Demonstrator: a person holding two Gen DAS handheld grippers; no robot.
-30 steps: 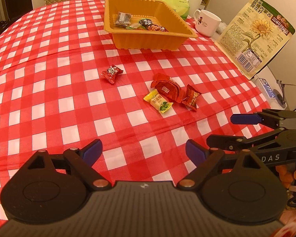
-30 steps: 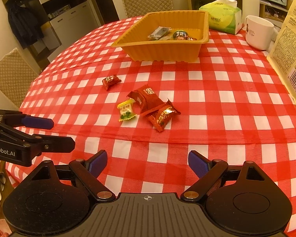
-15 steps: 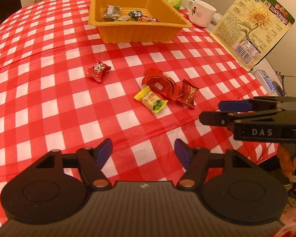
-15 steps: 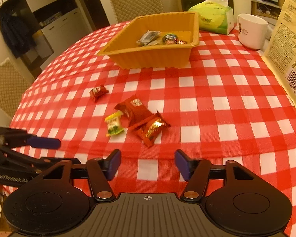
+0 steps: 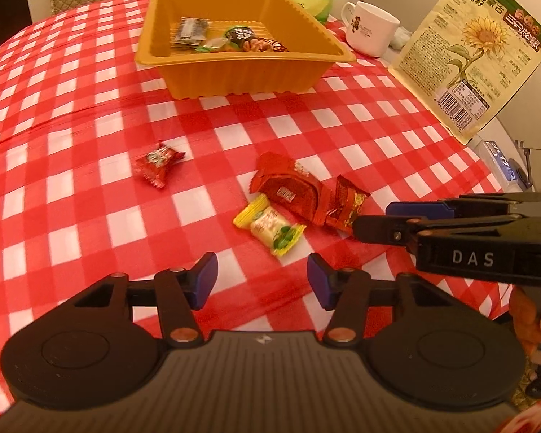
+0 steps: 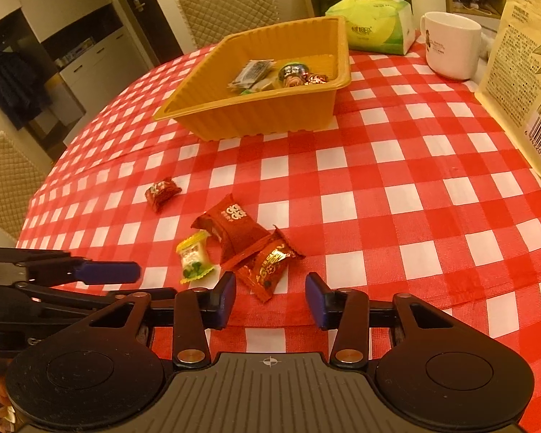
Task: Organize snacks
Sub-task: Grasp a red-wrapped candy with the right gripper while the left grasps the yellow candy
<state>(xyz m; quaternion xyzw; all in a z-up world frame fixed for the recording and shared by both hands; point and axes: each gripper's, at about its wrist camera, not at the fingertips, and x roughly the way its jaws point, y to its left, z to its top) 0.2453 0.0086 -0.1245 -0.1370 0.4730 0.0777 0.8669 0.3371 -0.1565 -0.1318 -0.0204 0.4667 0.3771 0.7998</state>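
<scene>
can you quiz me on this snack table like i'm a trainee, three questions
1. How many wrapped snacks lie loose on the tablecloth, outside the orange tray?
2. True or false: the left gripper is holding the yellow candy.
3. Which stands nearest the white mug: a) green tissue pack, b) small red candy, c) large red packet?

Key
1. Four: the small red candy alone, and the yellow candy, the large red packet and a red-gold candy clustered together.
2. False; nothing is between its fingers.
3. a
</scene>
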